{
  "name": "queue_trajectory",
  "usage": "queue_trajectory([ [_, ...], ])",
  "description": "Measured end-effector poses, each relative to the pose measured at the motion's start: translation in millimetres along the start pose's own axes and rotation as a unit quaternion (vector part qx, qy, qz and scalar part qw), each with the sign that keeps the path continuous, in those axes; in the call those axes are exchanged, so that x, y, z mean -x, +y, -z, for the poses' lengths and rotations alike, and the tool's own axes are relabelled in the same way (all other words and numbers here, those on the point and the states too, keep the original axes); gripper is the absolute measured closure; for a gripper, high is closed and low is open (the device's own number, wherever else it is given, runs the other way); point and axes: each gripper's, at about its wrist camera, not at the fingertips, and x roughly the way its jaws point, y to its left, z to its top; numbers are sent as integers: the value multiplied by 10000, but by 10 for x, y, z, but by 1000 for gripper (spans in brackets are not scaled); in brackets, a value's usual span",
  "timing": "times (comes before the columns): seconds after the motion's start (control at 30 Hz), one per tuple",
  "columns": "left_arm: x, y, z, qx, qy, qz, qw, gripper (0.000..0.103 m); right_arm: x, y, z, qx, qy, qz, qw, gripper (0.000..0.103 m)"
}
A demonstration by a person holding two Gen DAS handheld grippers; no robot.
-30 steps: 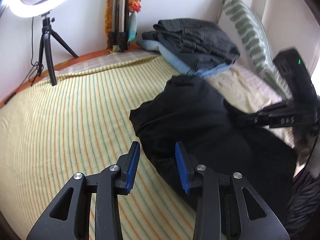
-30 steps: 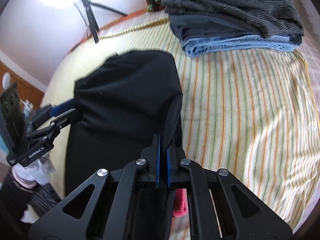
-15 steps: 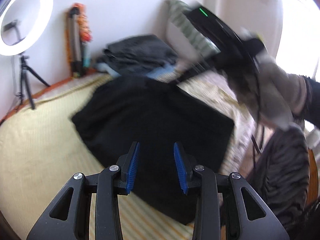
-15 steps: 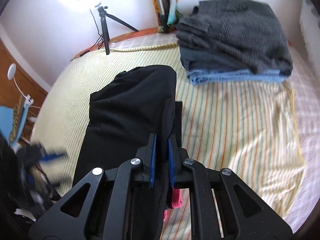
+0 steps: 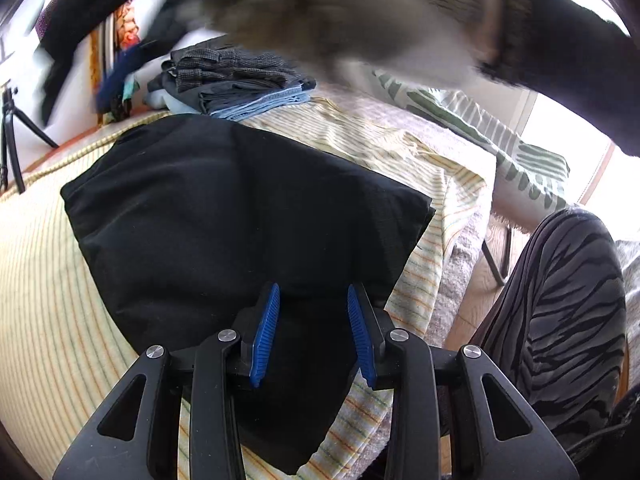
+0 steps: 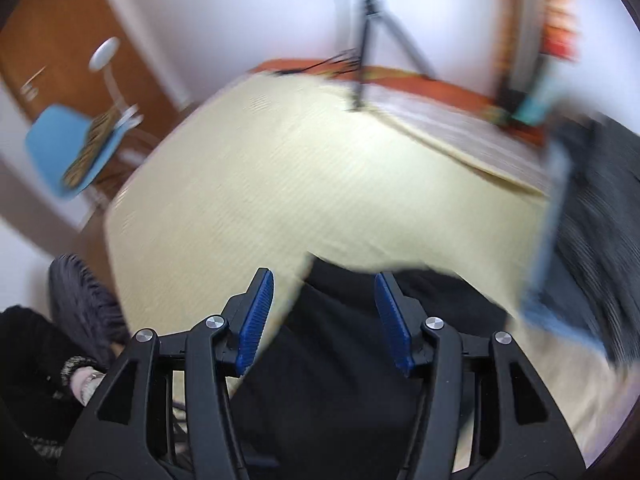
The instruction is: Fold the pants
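Note:
The black pants lie folded in a thick block on the striped yellow bedsheet. My left gripper is open and empty, just above the near edge of the pants. My right gripper is open and empty, above a black part of the pants; this view is blurred by motion. The person's right arm and its gripper sweep blurred across the top of the left wrist view.
A stack of folded clothes sits at the far side of the bed, next to a striped green pillow. A tripod stands at the bed's far edge. A blue chair is off the bed.
My right gripper has let go of the pants' edge and opened, swinging up and left. The pants now lie folded flat. My left gripper moved closer over the near edge.

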Motion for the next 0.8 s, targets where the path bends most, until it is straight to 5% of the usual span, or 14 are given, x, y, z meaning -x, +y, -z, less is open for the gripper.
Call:
queue_trajectory([
  [0.23, 2, -1, 23, 4, -50, 48, 10000, 71, -809, 0, -229, 551, 1211, -45, 9911, 50],
  [0.3, -1, 0, 25, 7, -68, 65, 10000, 71, -873, -37, -194, 512, 1363, -7, 9893, 78],
  [0.4, -4, 1, 28, -3, -81, 83, 9999, 71, -821, -82, -170, 542, 1242, 20, 9908, 96],
  [0.6, -16, -21, 59, -63, -141, 68, 9999, 71, -837, -73, -208, 779, 1049, 613, 9895, 102],
  [0.7, -16, -52, 64, -118, -146, 50, 9998, 71, -1003, -324, -254, 299, 1017, 874, 9905, 103],
  [0.8, 20, -32, 47, -66, -115, 111, 9999, 71, -811, -476, -267, -202, 676, 653, 9954, 103],
])
